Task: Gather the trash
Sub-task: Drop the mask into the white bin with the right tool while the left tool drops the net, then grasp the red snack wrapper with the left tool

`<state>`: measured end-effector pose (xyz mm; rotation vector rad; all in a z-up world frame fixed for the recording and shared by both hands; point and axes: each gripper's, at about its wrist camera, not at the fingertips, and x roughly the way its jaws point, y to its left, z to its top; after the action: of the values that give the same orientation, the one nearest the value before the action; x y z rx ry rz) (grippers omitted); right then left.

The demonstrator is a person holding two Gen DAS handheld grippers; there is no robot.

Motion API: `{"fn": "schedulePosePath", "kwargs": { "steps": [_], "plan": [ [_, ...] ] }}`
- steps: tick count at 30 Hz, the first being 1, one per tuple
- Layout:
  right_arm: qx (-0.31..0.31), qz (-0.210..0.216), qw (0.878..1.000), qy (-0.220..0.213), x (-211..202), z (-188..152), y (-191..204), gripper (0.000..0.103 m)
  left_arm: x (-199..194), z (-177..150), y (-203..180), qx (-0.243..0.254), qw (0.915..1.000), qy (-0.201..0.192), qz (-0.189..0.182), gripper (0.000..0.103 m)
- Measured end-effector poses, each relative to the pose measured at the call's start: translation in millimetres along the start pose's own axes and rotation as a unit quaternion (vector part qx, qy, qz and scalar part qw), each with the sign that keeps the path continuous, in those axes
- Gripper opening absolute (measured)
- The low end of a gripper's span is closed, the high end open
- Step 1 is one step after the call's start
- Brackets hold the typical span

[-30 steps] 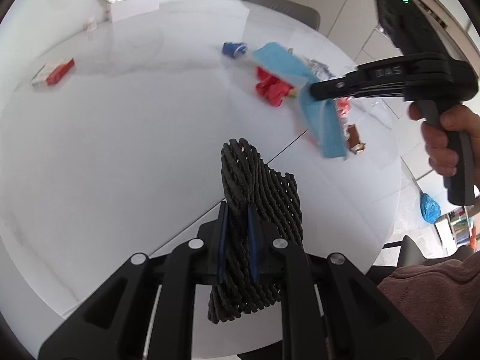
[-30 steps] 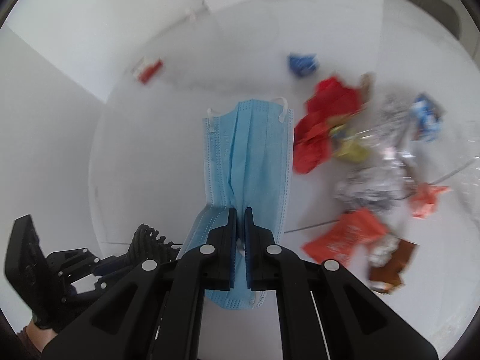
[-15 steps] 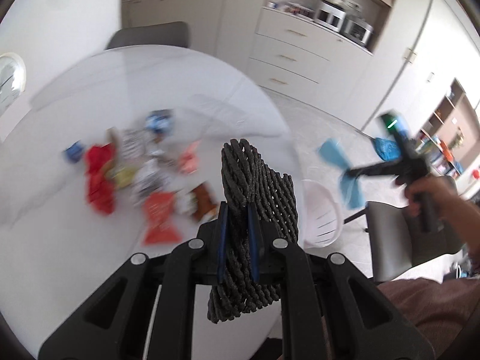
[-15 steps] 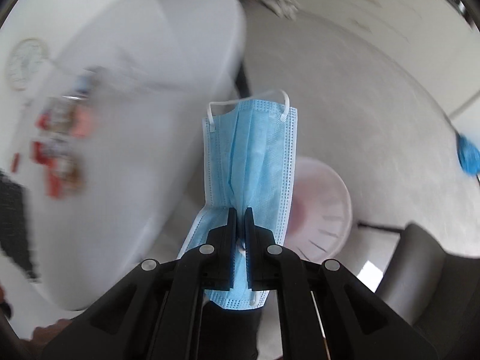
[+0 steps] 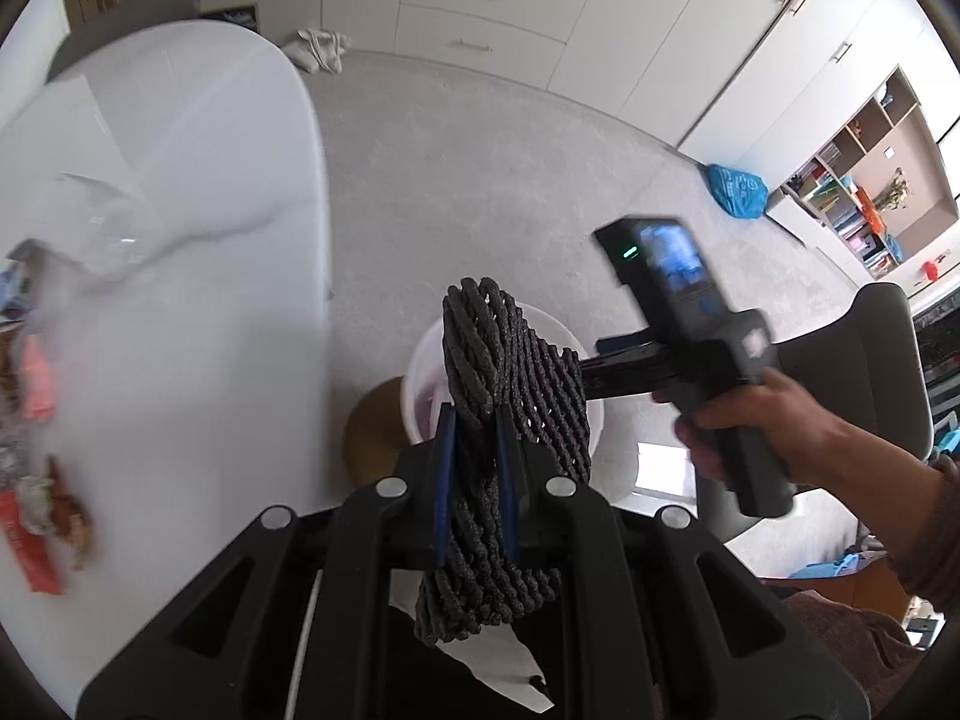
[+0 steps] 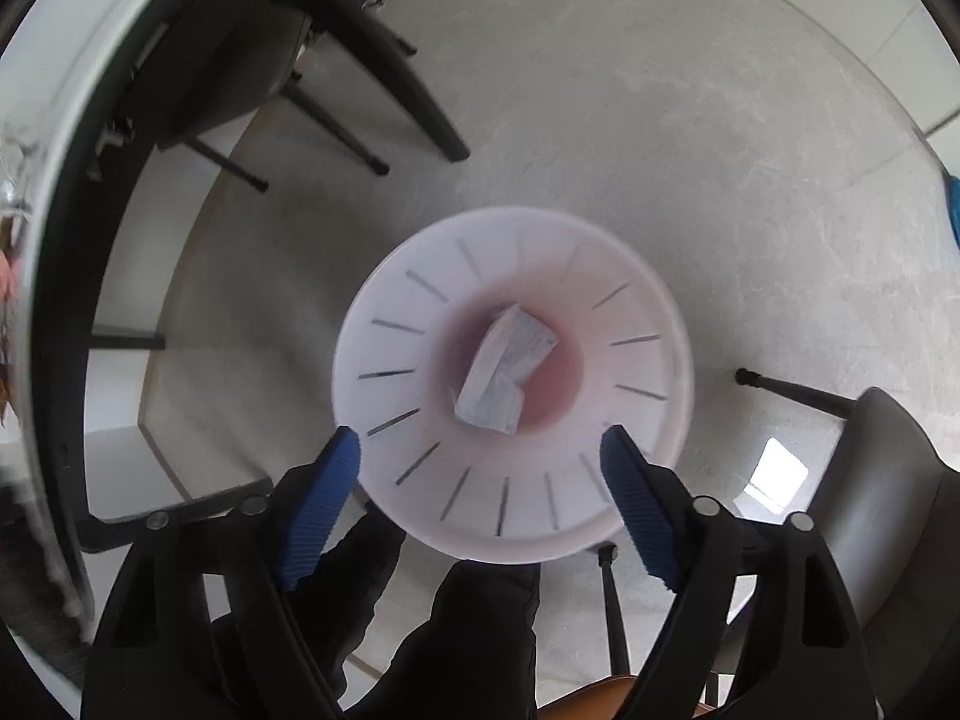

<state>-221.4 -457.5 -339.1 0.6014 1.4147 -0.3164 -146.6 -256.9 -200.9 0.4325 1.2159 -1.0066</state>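
Observation:
My left gripper (image 5: pixel 474 420) is shut on a black foam net sleeve (image 5: pixel 510 372) and holds it in the air above the white trash bin (image 5: pixel 420 372) on the floor. My right gripper (image 6: pixel 480 450) is open and empty, directly over the same bin (image 6: pixel 408 468). A blue face mask (image 6: pixel 504 369) lies crumpled at the bottom of the bin. In the left wrist view the right gripper's body (image 5: pixel 690 330) is to the right of the sleeve, and its fingers are hidden behind the sleeve.
The white table (image 5: pixel 180 300) is at the left, with wrappers (image 5: pixel 42 498) at its left edge. A grey chair (image 6: pixel 888 510) stands right of the bin, another chair (image 6: pixel 270 48) beyond it. A blue bag (image 5: pixel 735 189) lies on the floor.
Both grippers swung from the table to above the bin. The right gripper opened and the blue mask fell into the bin. The left gripper still holds the net sleeve.

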Motion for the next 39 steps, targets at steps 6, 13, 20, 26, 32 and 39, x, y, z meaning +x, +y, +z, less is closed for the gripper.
{"fn": "schedulePosePath", "kwargs": {
  "steps": [6,13,20,26,32,39],
  "plan": [
    [0.02,-0.019,0.999,-0.043,-61,1,-41,0.087,72,18,-22,-0.006,0.9989,0.043,-0.016,0.02],
    [0.035,-0.021,0.997,-0.07,-97,1,-71,0.088,117,22,-30,-0.01,0.9966,0.081,0.006,0.065],
    [-0.008,-0.007,0.993,-0.115,-137,16,-47,0.088,51,32,-19,-0.051,0.9976,0.025,0.039,0.067],
    [-0.09,0.026,0.978,-0.186,-194,26,12,0.095,-68,30,18,-0.145,0.9791,-0.092,0.109,0.087],
    [-0.191,0.061,0.954,-0.224,-219,28,93,0.096,-151,-15,68,-0.246,0.9402,-0.157,0.175,0.093],
    [-0.276,0.096,0.927,-0.236,-223,21,183,0.096,-176,-94,132,-0.325,0.9048,-0.157,0.227,0.095]
  ]
}}
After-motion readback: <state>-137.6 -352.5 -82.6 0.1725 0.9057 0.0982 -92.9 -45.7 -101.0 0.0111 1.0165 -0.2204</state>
